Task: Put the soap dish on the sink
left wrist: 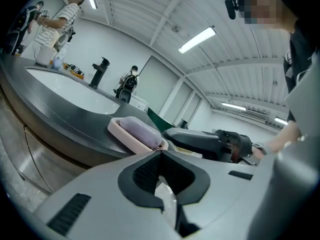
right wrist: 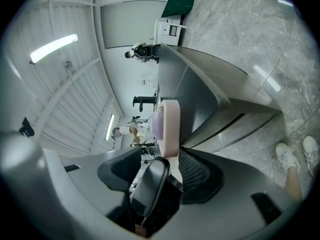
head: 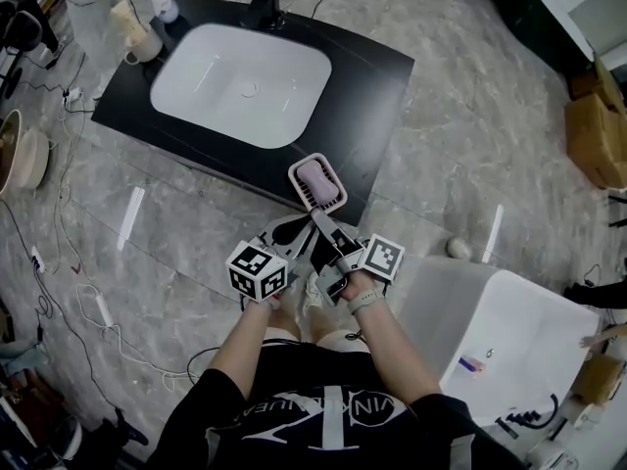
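left tongs [left wrist: 160, 155]: pressed together, empty | right tongs [right wrist: 165, 156]: spread wide, near end of soap dish [right wrist: 169, 126] between them, pad contact hard to tell | soap dish: on near right edge of black worktop [head: 377, 86], purple soap [head: 313, 175] inside, right of white sink [head: 240, 81] | far faucet [head: 265, 3]: cut off at frame top

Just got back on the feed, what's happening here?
A person works two handheld grippers. The pink soap dish, with a purple soap in it, sits on the near corner of the black counter. The right gripper has its jaws apart around the dish's near edge, not pressing it. The left gripper is shut and empty.
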